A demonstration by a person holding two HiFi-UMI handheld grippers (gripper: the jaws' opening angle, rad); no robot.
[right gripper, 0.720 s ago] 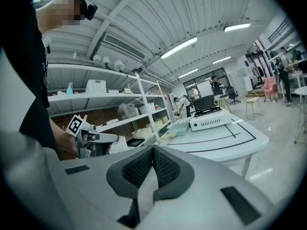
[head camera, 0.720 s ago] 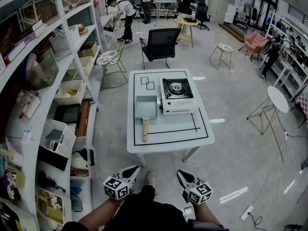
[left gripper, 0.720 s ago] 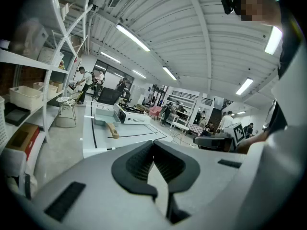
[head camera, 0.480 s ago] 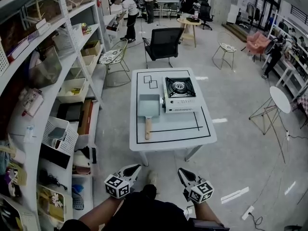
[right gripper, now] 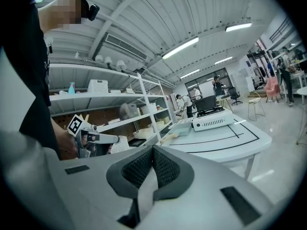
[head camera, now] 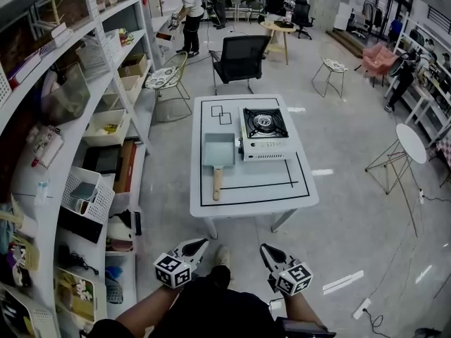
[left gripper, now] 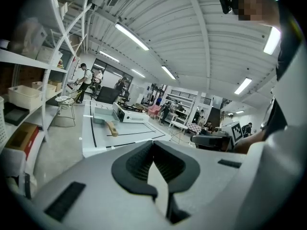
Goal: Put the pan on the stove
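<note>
A rectangular grey-blue pan (head camera: 218, 150) with a wooden handle lies on the white table (head camera: 254, 192), just left of a white portable gas stove (head camera: 266, 134). Both grippers hang low in front of the person, well short of the table. The left gripper (head camera: 197, 245) is shut and empty, and so is the right gripper (head camera: 265, 251). The left gripper view shows its jaws (left gripper: 153, 145) closed together, with the pan (left gripper: 105, 115) and stove (left gripper: 129, 115) far ahead. Beyond the shut right gripper (right gripper: 153, 150), the pan (right gripper: 181, 127) and stove (right gripper: 213, 120) stand on the table.
A tall shelving unit (head camera: 77, 153) full of boxes and baskets runs along the left. A black office chair (head camera: 239, 60) stands behind the table. A round white side table (head camera: 409, 143) is at the right. People stand far back in the room.
The head view has drifted a little, so the table sits slightly higher and further right in the picture. Both grippers keep their place and stay shut. The pan has not moved.
</note>
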